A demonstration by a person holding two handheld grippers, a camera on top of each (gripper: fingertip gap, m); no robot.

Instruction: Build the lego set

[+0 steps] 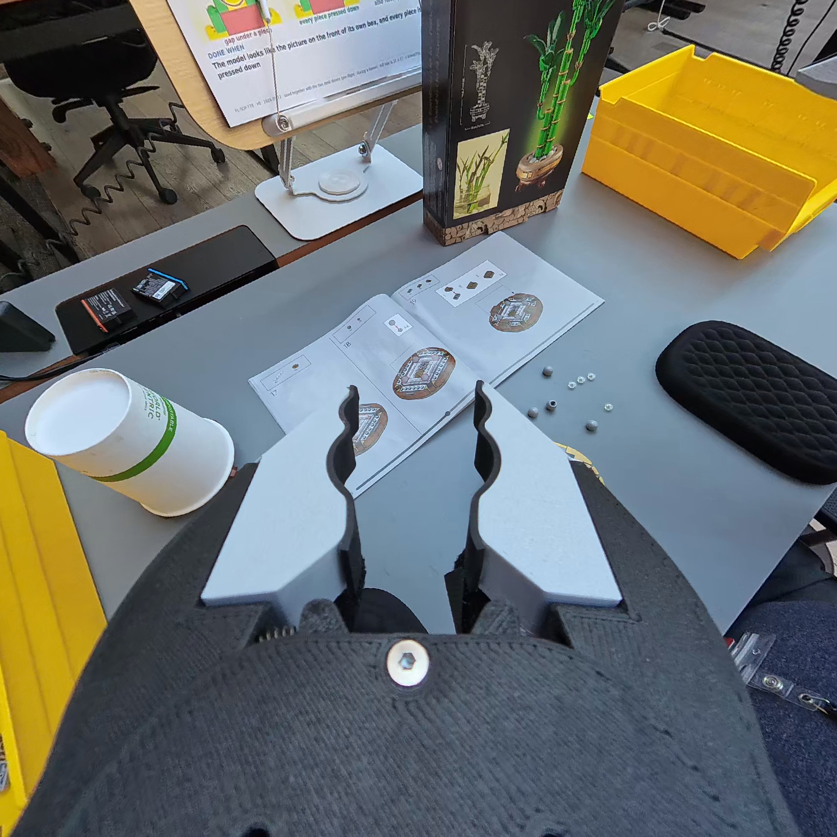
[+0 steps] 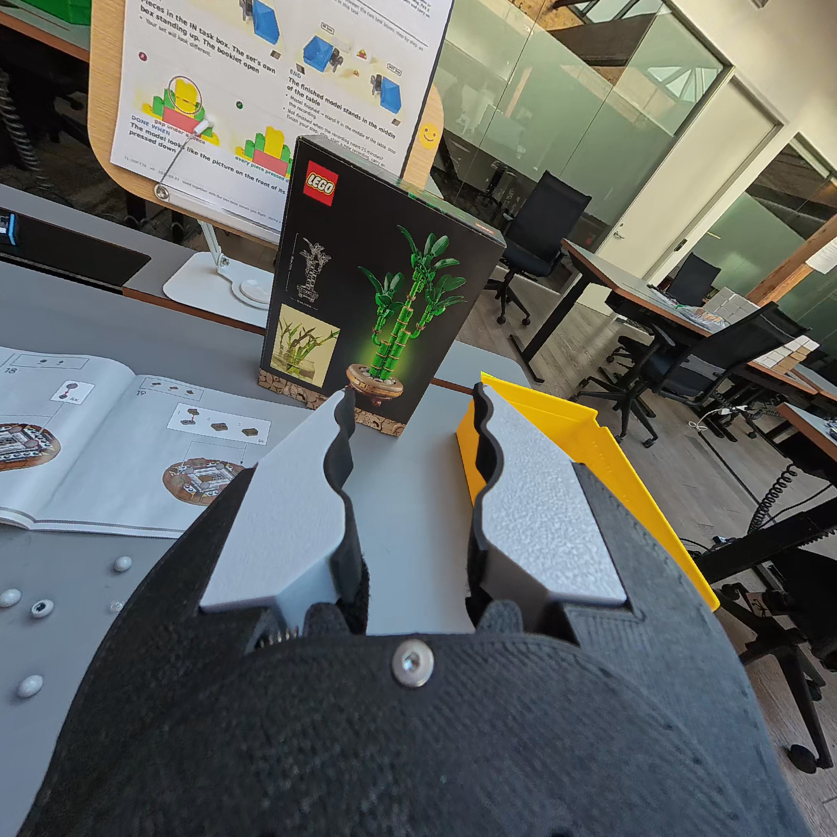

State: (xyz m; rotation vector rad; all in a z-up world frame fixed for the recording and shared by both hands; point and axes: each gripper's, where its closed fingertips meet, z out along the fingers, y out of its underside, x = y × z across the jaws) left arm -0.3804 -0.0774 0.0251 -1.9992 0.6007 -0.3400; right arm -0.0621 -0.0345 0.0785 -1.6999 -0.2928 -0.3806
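An open instruction booklet [image 1: 425, 353] lies on the grey table; it also shows at the left of the right wrist view [image 2: 113, 453]. Several small grey and clear round pieces [image 1: 570, 398] lie loose to its right, and show in the right wrist view [image 2: 40, 607]. The black set box with a green bamboo picture [image 1: 507, 117] stands upright behind the booklet [image 2: 376, 290]. My left gripper [image 1: 414, 394] is open and empty above the booklet's near edge. My right gripper [image 2: 412, 394] is open and empty, above bare table before the box.
A yellow bin [image 1: 715, 149] stands at the back right [image 2: 589, 462]. A white paper cup [image 1: 122, 435] lies on its side at left, next to another yellow bin [image 1: 31, 589]. A black padded rest [image 1: 752, 398] lies right. A sheet on a stand [image 1: 317, 59] stands behind. The gap from one gripper's tips to the other's is roughly 35 cm.
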